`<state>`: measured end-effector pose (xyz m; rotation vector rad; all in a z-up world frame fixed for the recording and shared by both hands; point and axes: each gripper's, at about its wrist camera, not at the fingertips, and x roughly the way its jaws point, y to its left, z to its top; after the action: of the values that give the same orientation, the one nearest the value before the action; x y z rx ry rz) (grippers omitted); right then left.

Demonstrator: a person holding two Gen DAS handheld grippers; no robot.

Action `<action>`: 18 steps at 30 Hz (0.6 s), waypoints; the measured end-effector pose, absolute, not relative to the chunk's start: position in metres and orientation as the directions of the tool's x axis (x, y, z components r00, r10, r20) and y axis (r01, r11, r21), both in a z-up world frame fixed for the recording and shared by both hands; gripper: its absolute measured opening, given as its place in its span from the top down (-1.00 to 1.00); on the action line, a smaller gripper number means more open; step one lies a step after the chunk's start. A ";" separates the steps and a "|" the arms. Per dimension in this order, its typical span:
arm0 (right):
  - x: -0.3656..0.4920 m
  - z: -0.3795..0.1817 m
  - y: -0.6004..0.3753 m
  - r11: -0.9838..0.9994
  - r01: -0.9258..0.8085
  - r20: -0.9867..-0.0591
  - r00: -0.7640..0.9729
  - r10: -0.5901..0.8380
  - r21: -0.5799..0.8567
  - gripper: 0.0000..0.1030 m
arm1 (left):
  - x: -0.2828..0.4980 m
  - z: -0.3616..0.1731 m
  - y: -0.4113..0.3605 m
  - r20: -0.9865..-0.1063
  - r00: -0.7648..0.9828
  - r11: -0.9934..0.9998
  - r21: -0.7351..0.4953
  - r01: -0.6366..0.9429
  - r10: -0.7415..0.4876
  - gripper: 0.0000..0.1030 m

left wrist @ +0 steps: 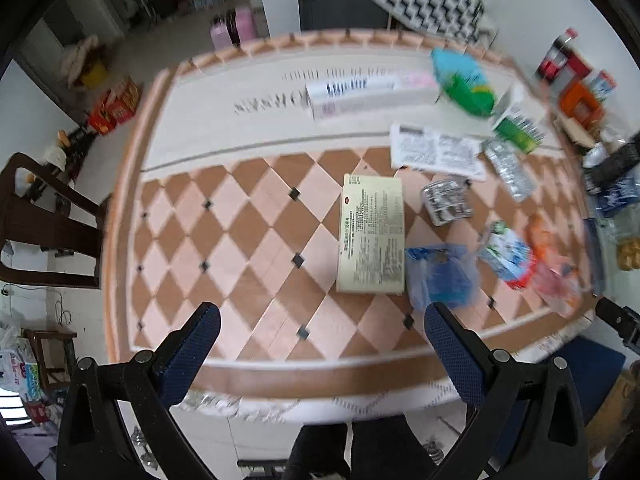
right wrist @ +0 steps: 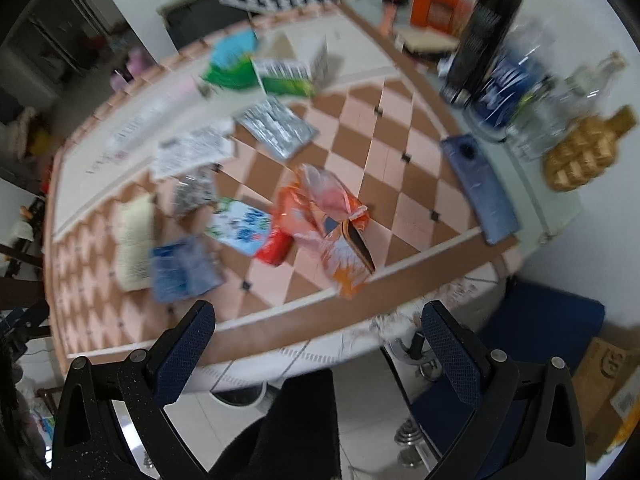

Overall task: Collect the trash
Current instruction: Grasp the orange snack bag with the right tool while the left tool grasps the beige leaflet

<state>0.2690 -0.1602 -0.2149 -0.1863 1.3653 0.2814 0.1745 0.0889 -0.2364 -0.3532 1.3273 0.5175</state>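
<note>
Pink-and-brown diamond-patterned tabletop (left wrist: 248, 240) fills both views, littered with packaging. Taking the flat cream-yellow printed box (left wrist: 372, 234) as the landmark: a crumpled translucent blue plastic bag (left wrist: 442, 276) lies just to its right, touching its lower corner; a silver foil blister pack (left wrist: 446, 200) sits up and to the right; a white printed leaflet (left wrist: 436, 154) lies beyond it; an orange-and-pink crinkled snack wrapper (right wrist: 332, 224) lies further right, near the table's front edge.

Left gripper (left wrist: 320, 316) hangs above the front edge with its fingers spread wide, holding nothing. Right gripper (right wrist: 318, 316) is likewise spread and empty, off the table edge.

Nothing looks collected yet. I judge the blue bag the easiest first pick: descend straddling a raised fold, close on the crumple rather than a flat sheet, and avoid dragging the box along.
</note>
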 end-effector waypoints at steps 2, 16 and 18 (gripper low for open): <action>0.292 -0.250 -0.155 0.954 -0.300 -0.990 0.122 0.066 0.027 -0.97 | 0.195 -0.259 0.095 -0.986 0.102 0.839 0.054 -0.542 0.129 -1.00; 0.352 -0.332 -0.122 0.940 -0.336 -0.998 -0.028 0.053 0.059 0.04 | 0.272 -0.367 0.126 -0.997 -0.054 0.806 -0.018 -0.591 -0.062 -0.37; 0.356 -0.329 -0.124 0.942 -0.328 -0.997 -0.029 0.070 0.076 0.16 | 0.270 -0.364 0.127 -0.998 -0.050 0.803 -0.009 -0.596 -0.048 -0.37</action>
<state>0.3557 -0.1242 -0.3290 -0.2050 1.5711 0.3221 0.2701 0.1269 -0.3644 -0.5281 1.5755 0.4796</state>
